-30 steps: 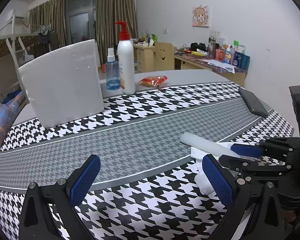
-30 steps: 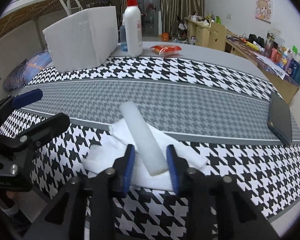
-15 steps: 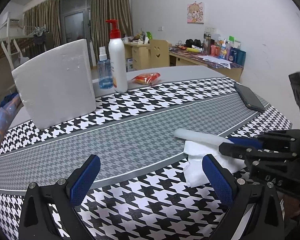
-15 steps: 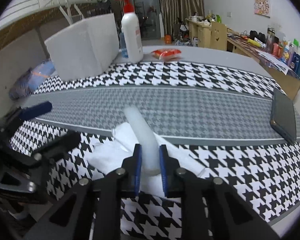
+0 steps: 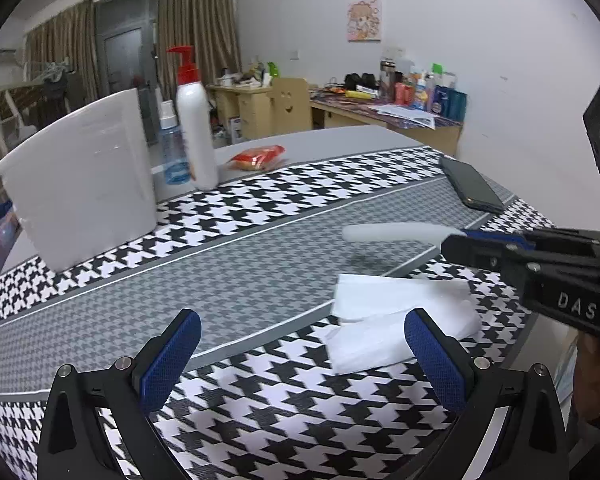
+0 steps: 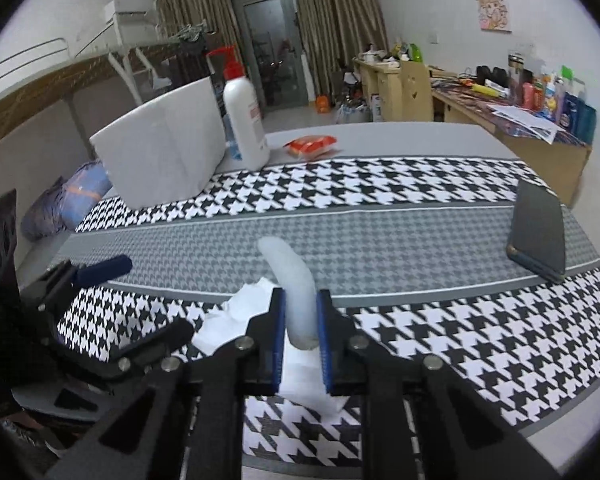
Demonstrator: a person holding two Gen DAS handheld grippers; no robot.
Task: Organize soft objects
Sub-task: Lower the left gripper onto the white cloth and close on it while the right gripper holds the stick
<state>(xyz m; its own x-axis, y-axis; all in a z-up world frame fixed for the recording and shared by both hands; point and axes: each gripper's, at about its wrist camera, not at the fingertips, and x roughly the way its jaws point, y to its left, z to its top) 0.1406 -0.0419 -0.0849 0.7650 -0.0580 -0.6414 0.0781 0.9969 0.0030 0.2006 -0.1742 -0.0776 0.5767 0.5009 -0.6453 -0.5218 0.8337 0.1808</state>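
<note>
Since a second ago, the right gripper [image 6: 300, 334] has closed on the white foam tube [image 6: 290, 280] and is lifting it clear of the white tissues [image 5: 396, 316] lying on the checkered tablecloth [image 5: 260, 216]. The left gripper [image 5: 300, 356] is hanging spread wide and empty beside the tissues. The tube is bending beyond the pads, so a loose pinch near its end could let it slip or droop onto the tissues.

Your right hand-held gripper [image 6: 300, 334] has its blue pads [image 6: 277, 336] clamped tight; your left hand-held gripper [image 5: 300, 360] stands wide apart, gripping nothing.
</note>
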